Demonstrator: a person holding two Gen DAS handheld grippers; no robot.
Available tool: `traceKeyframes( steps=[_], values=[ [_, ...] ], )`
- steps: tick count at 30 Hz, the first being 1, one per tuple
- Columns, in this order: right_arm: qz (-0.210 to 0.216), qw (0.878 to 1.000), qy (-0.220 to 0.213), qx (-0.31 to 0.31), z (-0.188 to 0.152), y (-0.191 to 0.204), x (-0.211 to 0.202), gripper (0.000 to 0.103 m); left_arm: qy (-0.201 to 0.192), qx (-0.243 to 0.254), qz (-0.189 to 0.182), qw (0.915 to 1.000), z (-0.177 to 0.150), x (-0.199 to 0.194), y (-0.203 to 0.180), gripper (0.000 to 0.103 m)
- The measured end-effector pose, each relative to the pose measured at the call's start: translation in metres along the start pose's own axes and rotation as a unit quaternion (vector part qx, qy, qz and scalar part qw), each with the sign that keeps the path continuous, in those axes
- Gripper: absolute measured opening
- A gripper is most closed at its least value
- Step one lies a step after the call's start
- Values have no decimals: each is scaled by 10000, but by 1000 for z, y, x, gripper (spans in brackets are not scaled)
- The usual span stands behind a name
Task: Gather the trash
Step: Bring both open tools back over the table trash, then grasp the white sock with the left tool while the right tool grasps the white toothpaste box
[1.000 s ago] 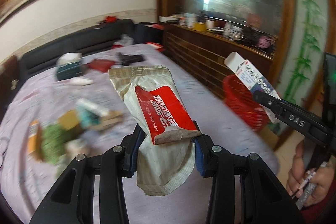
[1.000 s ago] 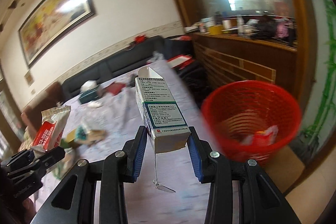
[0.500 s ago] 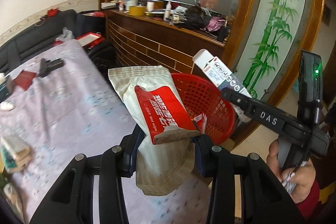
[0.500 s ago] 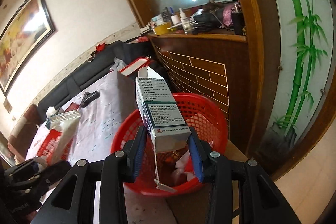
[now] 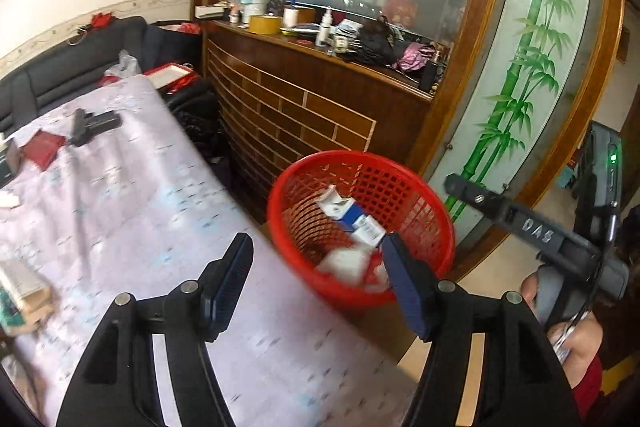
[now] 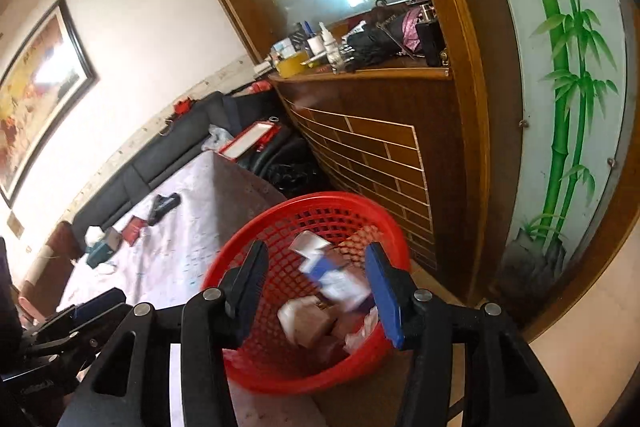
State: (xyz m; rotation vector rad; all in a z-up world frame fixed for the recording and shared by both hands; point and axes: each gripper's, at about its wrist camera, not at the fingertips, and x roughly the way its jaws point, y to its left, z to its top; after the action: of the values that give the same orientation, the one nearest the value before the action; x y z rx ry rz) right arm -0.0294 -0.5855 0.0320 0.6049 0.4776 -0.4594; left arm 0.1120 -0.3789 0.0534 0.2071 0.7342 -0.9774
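While opening, empty: left tool (image 5: 316, 279), right tool (image 6: 316, 283); below, red plastic mesh basket (image 6: 352, 205) holding blue-and-white carton (image 6: 340, 275), crumpled wrappers (image 6: 308, 319).

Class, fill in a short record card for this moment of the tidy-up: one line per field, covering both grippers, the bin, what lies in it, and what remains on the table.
Left gripper: jaws opening, nothing between them
Right gripper: jaws opening, nothing between them
Bin: round red plastic mesh basket, beside the table's end
In the bin: white and blue carton; beige wet-wipe packet, blurred
Table: lilac patterned tablecloth
Left on the table: small red booklet, black handheld device
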Motion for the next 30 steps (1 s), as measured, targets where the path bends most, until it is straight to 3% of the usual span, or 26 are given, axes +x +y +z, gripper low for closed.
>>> traceKeyframes(
  steps=[4, 9, 17, 22, 27, 30],
  values=[
    [271, 9995, 20, -155, -14, 23, -11, 55, -93, -43, 330, 9994, -22, -26, 18, 69],
    [719, 9947, 276, -678, -43, 81, -11, 58, -71, -208, 652, 9976, -60, -67, 51, 69],
    [1309, 9764, 882, -1474, -100, 173, 6, 58, -169, -799, 1279, 9884, -117, -134, 120, 69],
    [1528, 9639, 1090, -1888, -131, 214, 8, 58, -125, -1284, 1908, 9731, -154, -170, 180, 69],
    [1580, 9560, 1241, -2140, -151, 241, 9, 59, -49, -2042, 2062, 9569, -180, -182, 238, 69],
    [1605, 9522, 1293, -2257, -158, 252, 8, 59, 49, -2227, 2065, 9527, -183, -172, 257, 69]
  ],
)
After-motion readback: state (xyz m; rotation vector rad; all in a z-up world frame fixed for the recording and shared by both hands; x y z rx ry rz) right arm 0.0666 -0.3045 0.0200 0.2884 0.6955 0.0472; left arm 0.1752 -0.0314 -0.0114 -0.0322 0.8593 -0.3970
